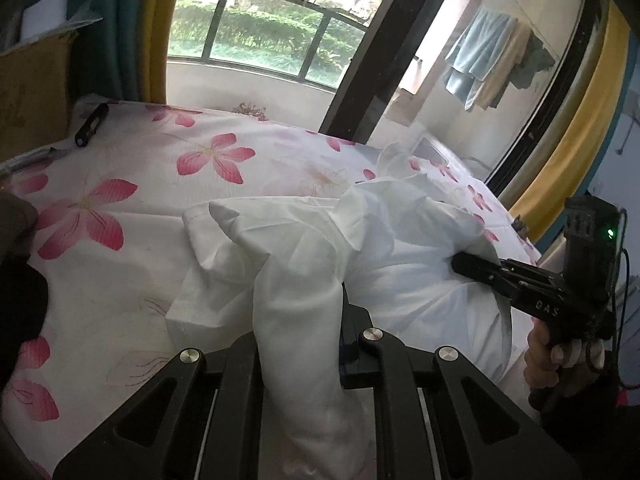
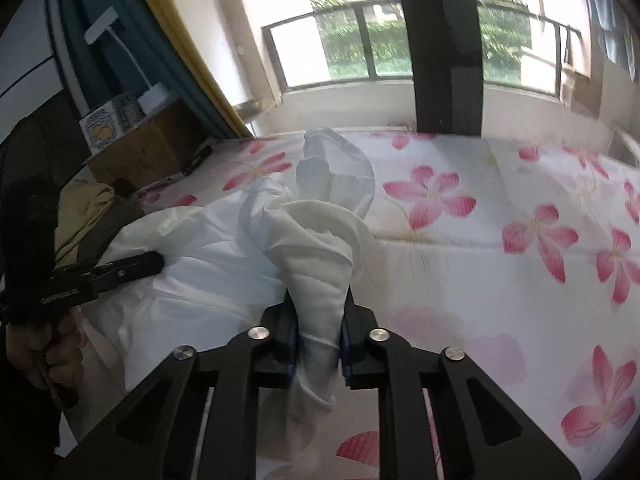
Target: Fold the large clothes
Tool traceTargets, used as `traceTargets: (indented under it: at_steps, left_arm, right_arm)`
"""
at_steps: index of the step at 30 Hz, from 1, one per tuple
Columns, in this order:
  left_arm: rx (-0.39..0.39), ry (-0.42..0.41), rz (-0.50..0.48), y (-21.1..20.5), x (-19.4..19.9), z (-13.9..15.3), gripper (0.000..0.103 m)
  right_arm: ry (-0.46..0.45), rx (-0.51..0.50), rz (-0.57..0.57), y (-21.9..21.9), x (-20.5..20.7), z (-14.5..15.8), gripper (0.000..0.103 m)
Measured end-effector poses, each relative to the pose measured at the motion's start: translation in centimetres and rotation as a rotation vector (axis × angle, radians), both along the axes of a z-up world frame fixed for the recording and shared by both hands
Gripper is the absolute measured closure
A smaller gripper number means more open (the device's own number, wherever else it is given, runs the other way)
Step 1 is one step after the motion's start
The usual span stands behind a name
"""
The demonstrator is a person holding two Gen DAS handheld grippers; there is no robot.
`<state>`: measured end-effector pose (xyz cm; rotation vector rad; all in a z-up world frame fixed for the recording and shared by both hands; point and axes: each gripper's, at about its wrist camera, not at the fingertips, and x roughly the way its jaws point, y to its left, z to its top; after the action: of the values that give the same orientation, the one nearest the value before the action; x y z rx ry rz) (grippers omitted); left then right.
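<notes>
Both my tongs are clamped on the white garment (image 1: pixel 304 248) lying bunched on the flowered bedsheet (image 1: pixel 120 208): left gripper (image 1: pixel 300 344) and right gripper (image 2: pixel 318 336) each pinching a fold.

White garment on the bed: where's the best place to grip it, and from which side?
The white garment lies crumpled; both grippers already pinch bunched folds. Better to grip a flat hem edge, probably the one lying on the bedsheet toward the left, coming in low from that side.
</notes>
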<state>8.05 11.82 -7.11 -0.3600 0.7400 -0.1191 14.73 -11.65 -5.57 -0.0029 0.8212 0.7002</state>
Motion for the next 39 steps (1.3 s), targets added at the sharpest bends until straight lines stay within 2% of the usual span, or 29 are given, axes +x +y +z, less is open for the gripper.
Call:
traceTargets:
  at_steps: [3, 5, 9, 10, 11, 14, 17, 28, 33, 39]
  left_arm:
    - [0.0, -0.001, 0.002, 0.0, 0.0, 0.0, 0.09]
    - [0.004, 0.001, 0.005, 0.1, 0.2, -0.1, 0.09]
    - [0.0, 0.008, 0.004, -0.1, 0.2, -0.4, 0.09]
    - [-0.002, 0.007, 0.004, -0.1, 0.1, -0.4, 0.09]
    - [-0.004, 0.004, 0.004, -0.1, 0.1, -0.4, 0.09]
    - [-0.009, -0.009, 0.0, 0.0, -0.2, 0.1, 0.09]
    - [0.003, -0.023, 0.004, -0.1, -0.3, 0.6, 0.09]
    - [0.036, -0.1, 0.047, 1.9, -1.7, 3.7, 0.09]
    - [0.064, -0.138, 0.075, 3.3, -2.8, 5.2, 0.09]
    - [0.092, -0.143, 0.118, 5.4, -4.4, 5.9, 0.09]
  right_arm:
    - [0.044, -0.007, -0.02, -0.2, 0.6, -0.7, 0.075]
    - [0.084, -0.029, -0.015, 0.0, 0.8, -1.5, 0.056]
    - [0.124, -0.005, -0.017, 0.0, 1.0, -2.9, 0.053]
    - [0.131, 0.01, -0.016, 0.0, 1.0, -3.1, 0.054]
    - [0.13, 0.015, -0.011, 0.1, 1.0, -3.1, 0.065]
    - [0.087, 0.029, -0.001, 0.2, 0.6, -2.1, 0.083]
    - [0.027, 0.03, 0.001, 0.5, 0.1, -0.6, 0.09]
    - [-0.088, 0.065, 0.053, 2.7, -0.9, 4.1, 0.092]
    - [-0.108, 0.084, 0.08, 4.6, -0.7, 5.5, 0.092]
    - [-0.114, 0.1, 0.122, 7.4, -1.1, 6.1, 0.092]
